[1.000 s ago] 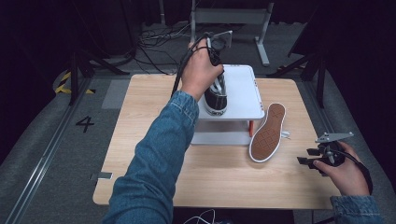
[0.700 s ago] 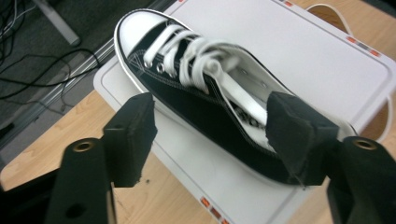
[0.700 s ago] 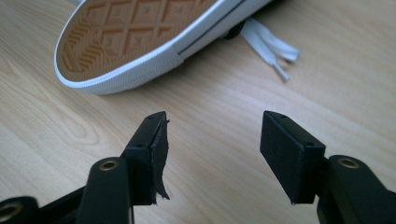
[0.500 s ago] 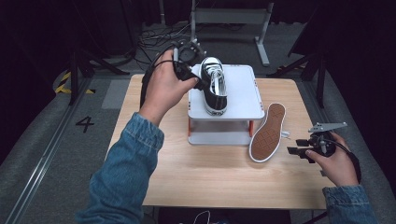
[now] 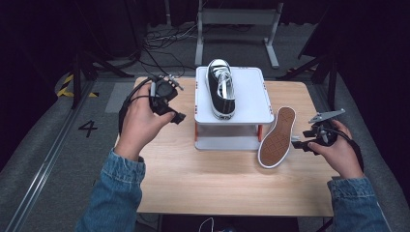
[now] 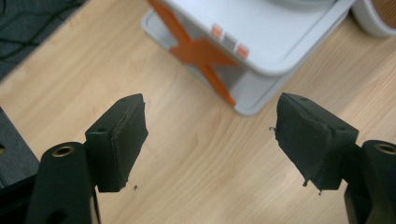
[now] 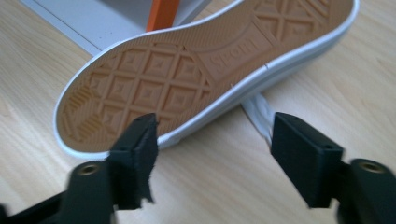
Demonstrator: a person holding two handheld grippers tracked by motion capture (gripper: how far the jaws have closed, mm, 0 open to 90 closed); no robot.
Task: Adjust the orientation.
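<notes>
Black sneakers: 2 | white stand: 1 | left gripper, right gripper: jaws wide, empty, just opened

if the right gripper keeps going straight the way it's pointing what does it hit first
Most likely the second shoe, lying on its side against the white stand with its tan sole facing the open right gripper. Depth is hard to judge.

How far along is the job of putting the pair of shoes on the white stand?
Done: one black shoe stands upright on the white stand, and the left gripper, jaws just opened and empty, is off to the stand's side. In hand: the right gripper, jaws just opened wider, points at the second shoe, which leans sole-out against the stand. Left: gripping that shoe and setting it beside the first.
</notes>
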